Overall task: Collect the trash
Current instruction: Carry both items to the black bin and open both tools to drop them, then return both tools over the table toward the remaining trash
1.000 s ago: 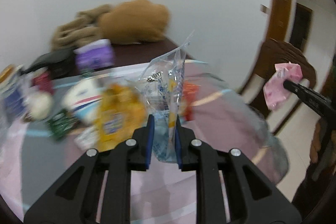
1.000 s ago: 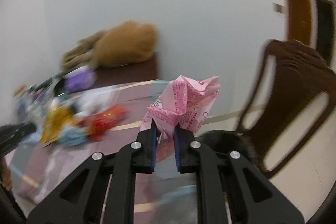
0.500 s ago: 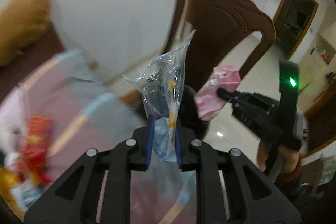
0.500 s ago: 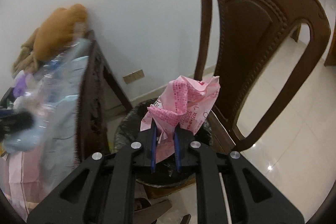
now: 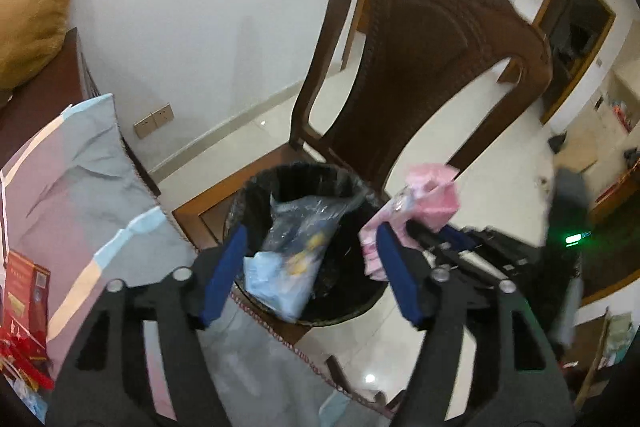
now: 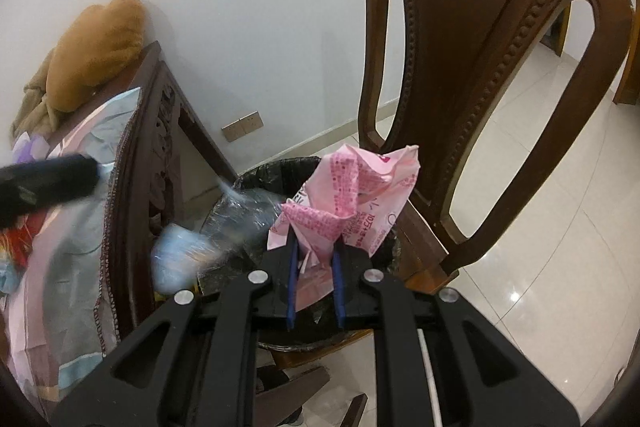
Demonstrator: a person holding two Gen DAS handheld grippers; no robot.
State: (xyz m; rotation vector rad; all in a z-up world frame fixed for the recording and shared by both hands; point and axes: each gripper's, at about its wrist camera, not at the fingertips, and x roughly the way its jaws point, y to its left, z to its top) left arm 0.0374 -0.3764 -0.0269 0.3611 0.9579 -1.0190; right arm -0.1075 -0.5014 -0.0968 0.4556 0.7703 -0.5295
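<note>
Left tool [image 5: 312, 267] jaws just spread; clear wrapper [image 5: 296, 247] dropping into bin [image 5: 256, 195]. Right tool [image 6: 314, 259] pinching pink wrapper [image 6: 352, 195] above bin; release next.

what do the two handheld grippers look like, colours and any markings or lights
Both are black plastic with cut-out arms, silver screws and blue pads inside the fingers. The left gripper and the right gripper look alike. The right one's body shows a small green light.

A dark wooden surface [image 6: 160, 95] was seen draped with a pastel cloth [image 5: 76, 179]. A red box [image 5: 24, 291] and a brown plush heap [image 6: 100, 51] lay on it.
</note>
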